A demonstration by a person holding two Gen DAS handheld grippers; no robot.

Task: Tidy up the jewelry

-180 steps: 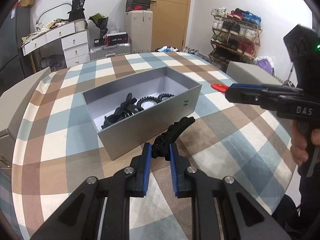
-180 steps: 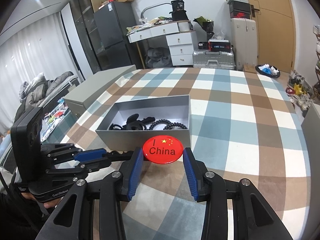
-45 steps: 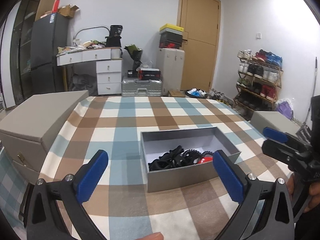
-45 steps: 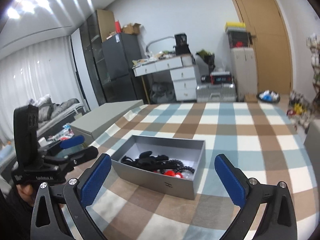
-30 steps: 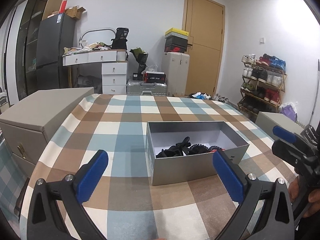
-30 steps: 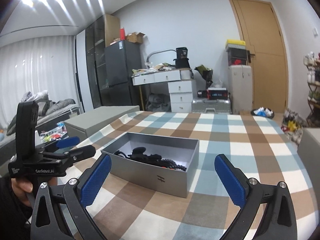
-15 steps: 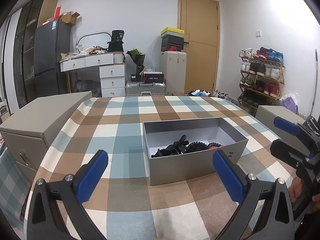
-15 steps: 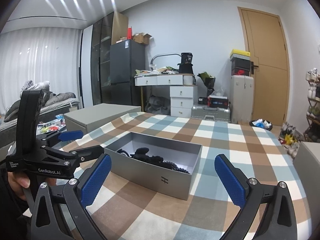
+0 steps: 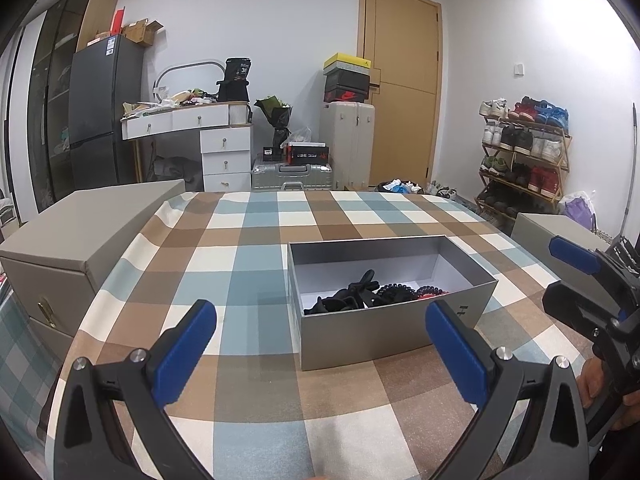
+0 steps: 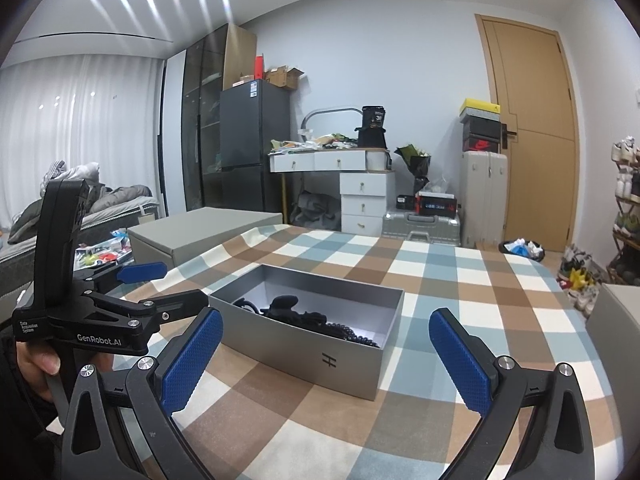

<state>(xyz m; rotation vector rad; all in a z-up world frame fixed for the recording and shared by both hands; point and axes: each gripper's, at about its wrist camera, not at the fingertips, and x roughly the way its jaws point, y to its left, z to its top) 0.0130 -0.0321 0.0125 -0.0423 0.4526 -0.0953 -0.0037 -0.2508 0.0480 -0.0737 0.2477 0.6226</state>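
An open grey box (image 9: 362,336) stands on the checked tablecloth and also shows in the right wrist view (image 10: 316,350). Inside lie black hair clips (image 9: 350,296), a dark bead string (image 9: 396,291) and a bit of a red badge (image 9: 430,293). In the right wrist view the black clips (image 10: 286,308) and beads (image 10: 352,334) show above the box wall. My left gripper (image 9: 320,356) is wide open and empty, held back in front of the box. My right gripper (image 10: 326,364) is wide open and empty, also short of the box.
A large closed grey case (image 9: 80,236) stands at the table's left edge. Another grey case (image 9: 560,236) stands at the right. The checked table (image 9: 248,256) falls away at its rounded edges. A desk, fridge, suitcase and shoe rack stand beyond.
Six seconds ago the left gripper held a black clip and the right held the red badge; both items now lie in the box. Both grippers are open and have pulled back and tilted up slightly.
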